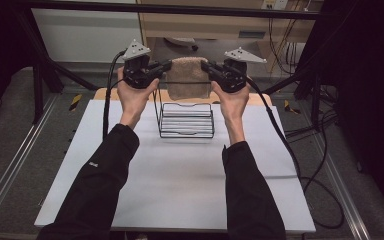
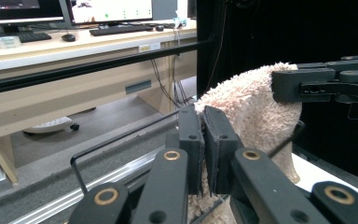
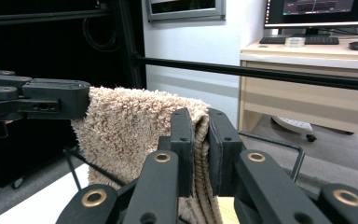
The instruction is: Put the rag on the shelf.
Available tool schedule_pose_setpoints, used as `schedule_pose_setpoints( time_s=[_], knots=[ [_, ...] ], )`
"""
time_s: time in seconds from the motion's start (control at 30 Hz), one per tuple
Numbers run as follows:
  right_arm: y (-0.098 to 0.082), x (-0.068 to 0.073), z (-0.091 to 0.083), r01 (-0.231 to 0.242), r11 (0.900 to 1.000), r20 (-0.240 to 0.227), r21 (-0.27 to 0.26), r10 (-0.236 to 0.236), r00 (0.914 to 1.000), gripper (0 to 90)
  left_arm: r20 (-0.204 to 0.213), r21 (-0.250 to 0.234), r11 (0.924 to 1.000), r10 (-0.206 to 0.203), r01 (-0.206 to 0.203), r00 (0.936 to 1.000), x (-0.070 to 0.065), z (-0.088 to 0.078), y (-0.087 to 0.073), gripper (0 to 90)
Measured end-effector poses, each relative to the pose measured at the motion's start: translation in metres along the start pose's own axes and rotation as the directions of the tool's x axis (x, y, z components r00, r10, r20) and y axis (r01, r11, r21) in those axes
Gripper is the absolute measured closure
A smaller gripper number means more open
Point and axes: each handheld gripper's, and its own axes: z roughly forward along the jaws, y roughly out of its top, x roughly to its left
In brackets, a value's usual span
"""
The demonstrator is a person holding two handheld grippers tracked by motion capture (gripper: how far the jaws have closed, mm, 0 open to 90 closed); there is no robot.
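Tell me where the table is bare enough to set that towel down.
Bare white table lies in front of the wire rack, between the sleeves, and on both sides of the rack. The far edge is crowded: the rack, both grippers and the towel hanging there.

Beige towel (image 1: pixel 187 77); black wire rack (image 1: pixel 186 120)

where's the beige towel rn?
High view: the beige fluffy towel hangs at the table's far centre, pinched between the left gripper and right gripper, above the black wire rack.

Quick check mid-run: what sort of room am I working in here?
Probably a lab or office workroom: a desk with monitors and a keyboard, and a black frame around the white table.
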Motion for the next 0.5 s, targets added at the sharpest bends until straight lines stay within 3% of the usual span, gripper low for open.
schedule_pose_setpoints(
  time_s=[0.5],
  knots=[
    [-0.008, 0.011, -0.013, 0.047, 0.998, -0.015, 0.03, -0.047, 0.9988, 80.8, 0.032, 0.035, 0.9993, 0.015, -0.016, 0.9994, -0.009, -0.01, -0.013, 85.7]
  ],
)
